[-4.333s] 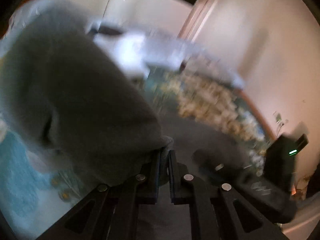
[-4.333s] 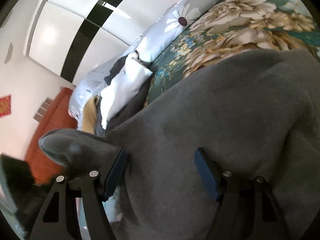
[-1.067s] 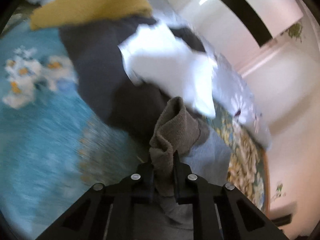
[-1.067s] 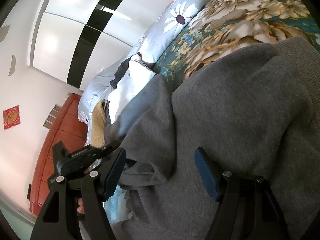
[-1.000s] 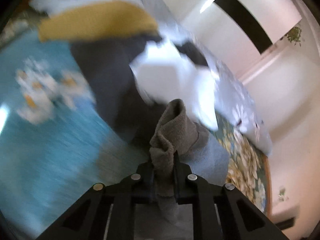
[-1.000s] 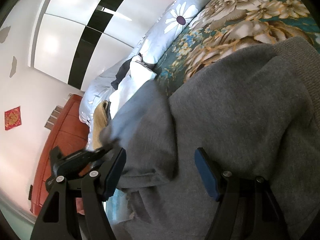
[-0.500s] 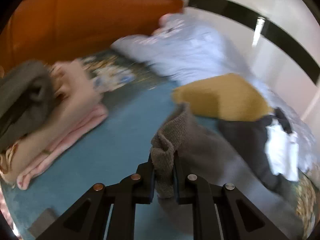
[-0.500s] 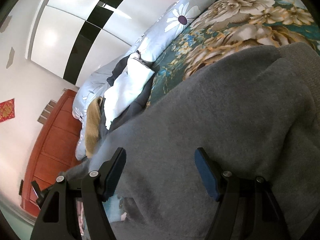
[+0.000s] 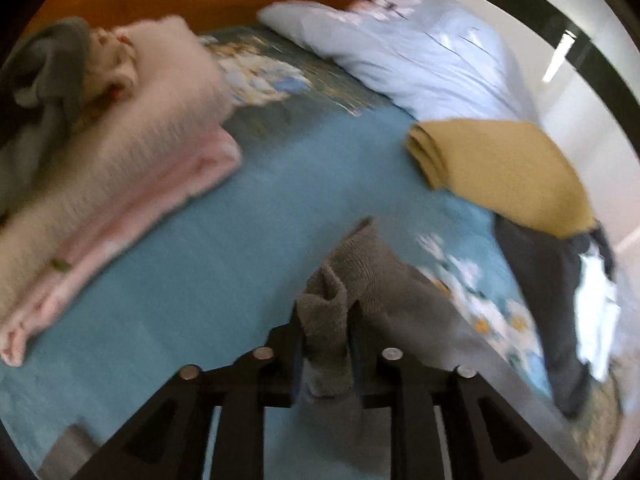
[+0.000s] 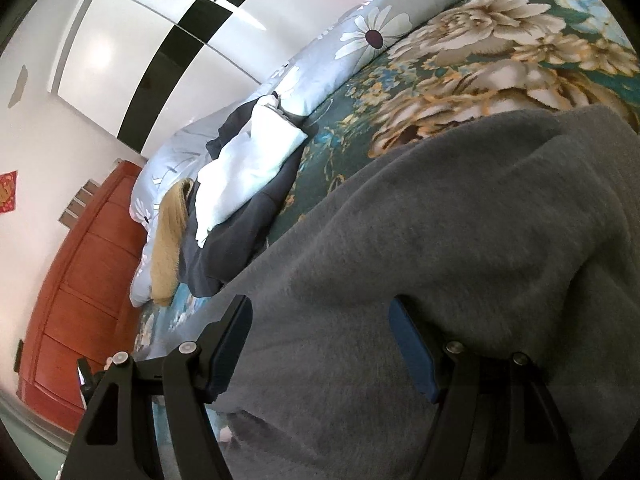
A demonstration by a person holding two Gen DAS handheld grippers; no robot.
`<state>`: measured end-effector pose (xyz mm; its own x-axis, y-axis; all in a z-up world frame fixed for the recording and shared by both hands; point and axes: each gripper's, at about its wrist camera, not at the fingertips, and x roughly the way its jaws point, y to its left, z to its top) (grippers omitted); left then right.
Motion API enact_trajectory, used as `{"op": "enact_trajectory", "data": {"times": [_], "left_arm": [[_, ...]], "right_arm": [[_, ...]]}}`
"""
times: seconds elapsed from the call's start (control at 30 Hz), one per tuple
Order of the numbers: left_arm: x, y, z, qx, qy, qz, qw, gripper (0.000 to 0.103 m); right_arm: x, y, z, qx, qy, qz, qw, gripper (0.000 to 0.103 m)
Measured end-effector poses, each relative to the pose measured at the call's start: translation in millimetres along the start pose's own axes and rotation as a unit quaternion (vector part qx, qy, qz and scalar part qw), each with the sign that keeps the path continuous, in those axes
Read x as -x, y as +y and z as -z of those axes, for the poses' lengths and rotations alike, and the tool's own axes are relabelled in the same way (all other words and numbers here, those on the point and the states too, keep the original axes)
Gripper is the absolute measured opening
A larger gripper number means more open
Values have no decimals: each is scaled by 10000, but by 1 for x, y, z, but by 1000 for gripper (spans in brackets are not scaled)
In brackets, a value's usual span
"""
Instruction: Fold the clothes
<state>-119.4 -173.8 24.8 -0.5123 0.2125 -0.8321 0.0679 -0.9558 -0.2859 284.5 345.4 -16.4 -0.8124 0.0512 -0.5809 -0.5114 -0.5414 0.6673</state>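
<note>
A grey sweater (image 10: pixel 420 248) lies spread over the floral bed and fills the lower half of the right wrist view. My right gripper (image 10: pixel 320 340) hovers open over it, with the cloth between and under its fingers. In the left wrist view my left gripper (image 9: pixel 326 344) is shut on the sweater's ribbed cuff (image 9: pixel 344 280), with the sleeve trailing off to the lower right over the teal bedspread (image 9: pixel 224 248).
A stack of folded pink and grey clothes (image 9: pixel 100 152) lies at the left. A folded mustard garment (image 9: pixel 500 168), a dark garment (image 9: pixel 548 292) and a white one (image 9: pixel 596 308) lie at the right, a pale blue quilt (image 9: pixel 420 48) behind, an orange-brown headboard (image 10: pixel 72 280) beyond.
My left gripper has carried the cuff out toward the headboard end, so the sleeve is stretched out. The view swung to the folded stack. The right gripper has stayed open over the sweater.
</note>
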Motion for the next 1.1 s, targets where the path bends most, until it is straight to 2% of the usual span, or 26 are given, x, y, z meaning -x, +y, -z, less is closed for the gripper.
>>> {"op": "enact_trajectory", "data": {"times": [0.07, 0.13, 0.2, 0.33, 0.43, 0.5, 0.63, 0.73, 0.83, 0.97, 1.03, 1.1], "left_arm": [[18, 10, 6, -79, 16, 260, 9996, 32], [35, 31, 16, 30, -46, 356, 9994, 40], [51, 52, 27, 147, -106, 446, 9988, 53], [82, 94, 48, 382, -225, 625, 9971, 56], [64, 113, 57, 824, 141, 837, 9930, 56], [48, 112, 61, 1070, 309, 996, 9888, 56], [20, 100, 63, 1389, 574, 1294, 9801, 56], [3, 84, 57, 1460, 666, 1398, 9771, 56], [-12, 71, 51, 1483, 710, 1387, 9766, 56], [-22, 57, 42, 1369, 598, 1224, 9812, 56], [-26, 49, 36, 1226, 538, 1135, 9845, 56], [-29, 45, 31, 1120, 467, 1091, 9866, 50]], "right_arm": [[-2, 2, 1, 73, -14, 53, 10000, 72], [-3, 4, 2, 169, -34, 117, 9998, 72], [-5, 5, 3, 256, -59, 172, 9995, 72], [-5, 8, 5, 346, -109, 260, 9990, 72], [-2, 11, 7, 309, -135, 358, 9988, 72], [3, 16, 9, 256, -153, 409, 9987, 72], [11, 52, 29, 857, 143, 293, 9958, 72], [1, 92, 54, 1999, 562, 467, 9771, 72], [-13, 122, 77, 2966, 813, 896, 9473, 71], [-32, 136, 90, 3503, 1095, 1341, 9205, 71], [-44, 139, 98, 3845, 1215, 1673, 8997, 71], [-53, 141, 109, 4127, 1442, 1839, 8804, 71]]}}
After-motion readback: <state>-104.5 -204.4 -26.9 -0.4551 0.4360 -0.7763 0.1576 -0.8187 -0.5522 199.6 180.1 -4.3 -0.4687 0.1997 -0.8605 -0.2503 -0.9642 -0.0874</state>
